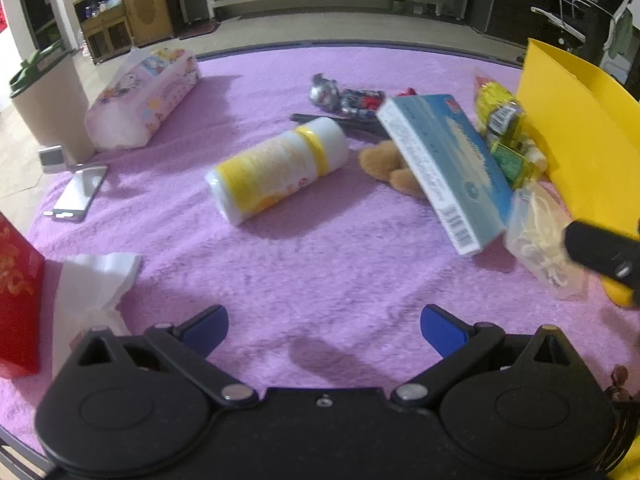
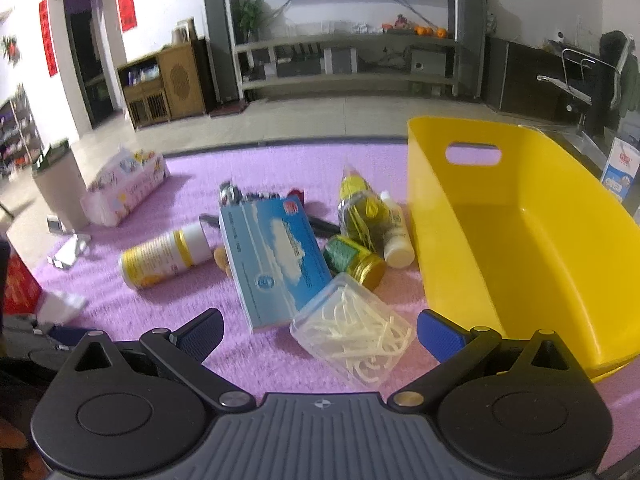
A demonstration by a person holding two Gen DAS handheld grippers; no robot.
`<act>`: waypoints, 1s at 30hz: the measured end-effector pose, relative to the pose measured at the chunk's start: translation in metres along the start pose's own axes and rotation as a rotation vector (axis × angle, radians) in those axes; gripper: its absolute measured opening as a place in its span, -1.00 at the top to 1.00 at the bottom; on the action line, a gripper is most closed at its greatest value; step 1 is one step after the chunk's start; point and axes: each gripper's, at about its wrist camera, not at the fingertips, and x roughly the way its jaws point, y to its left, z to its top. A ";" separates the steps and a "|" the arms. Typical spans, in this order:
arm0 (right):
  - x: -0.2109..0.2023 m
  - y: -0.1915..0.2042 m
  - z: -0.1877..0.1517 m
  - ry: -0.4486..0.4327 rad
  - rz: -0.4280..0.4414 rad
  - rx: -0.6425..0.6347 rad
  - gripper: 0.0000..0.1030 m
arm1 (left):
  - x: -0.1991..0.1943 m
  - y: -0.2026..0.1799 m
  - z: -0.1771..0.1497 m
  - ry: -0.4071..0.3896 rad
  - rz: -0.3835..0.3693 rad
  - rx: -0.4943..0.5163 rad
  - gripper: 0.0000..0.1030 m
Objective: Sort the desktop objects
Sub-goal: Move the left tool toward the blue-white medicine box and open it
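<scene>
On a purple cloth lie a white and yellow bottle [image 1: 280, 168] [image 2: 166, 254], a blue box [image 1: 446, 166] [image 2: 274, 266], a clear box of floss picks [image 2: 352, 332] [image 1: 538, 236], a green jar with a gold lid [image 2: 354, 260], a small white bottle [image 2: 396, 236] and a yellow-green packet [image 2: 358, 204]. An empty yellow bin [image 2: 516, 240] [image 1: 576, 136] stands at the right. My left gripper [image 1: 324, 330] is open over bare cloth. My right gripper [image 2: 320, 336] is open, and the floss box lies between its fingers, apart from both pads.
A cartoon-print tissue pack [image 1: 146, 98] [image 2: 124, 188] lies far left, a phone [image 1: 78, 194] beside it. A toy figure [image 1: 344, 98], a brown plush [image 1: 390, 168], a red box [image 1: 18, 296] and a white tissue [image 1: 96, 284] are also on the cloth.
</scene>
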 end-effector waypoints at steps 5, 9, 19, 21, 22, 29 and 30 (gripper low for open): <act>-0.002 -0.007 0.004 -0.043 0.053 0.059 -1.00 | -0.002 0.011 0.000 -0.020 0.043 -0.017 -0.99; -0.002 0.000 0.004 -0.086 0.071 0.036 -0.99 | 0.000 0.011 0.002 0.003 -0.038 -0.014 -0.95; -0.015 -0.012 0.010 -0.224 0.073 0.067 -0.99 | -0.001 -0.001 -0.001 -0.043 -0.131 -0.080 -1.00; -0.016 -0.009 0.011 -0.228 0.035 0.021 -1.00 | 0.001 -0.002 0.000 -0.045 -0.147 -0.105 -1.00; -0.017 -0.009 0.011 -0.232 0.020 0.002 -1.00 | 0.002 -0.003 0.001 -0.044 -0.155 -0.111 -1.00; -0.021 -0.019 0.012 -0.215 0.014 0.048 -1.00 | 0.001 -0.023 0.015 -0.076 -0.151 -0.036 -1.00; -0.022 -0.020 0.012 -0.221 0.010 0.049 -0.99 | 0.001 -0.025 0.018 -0.072 -0.157 -0.026 -1.00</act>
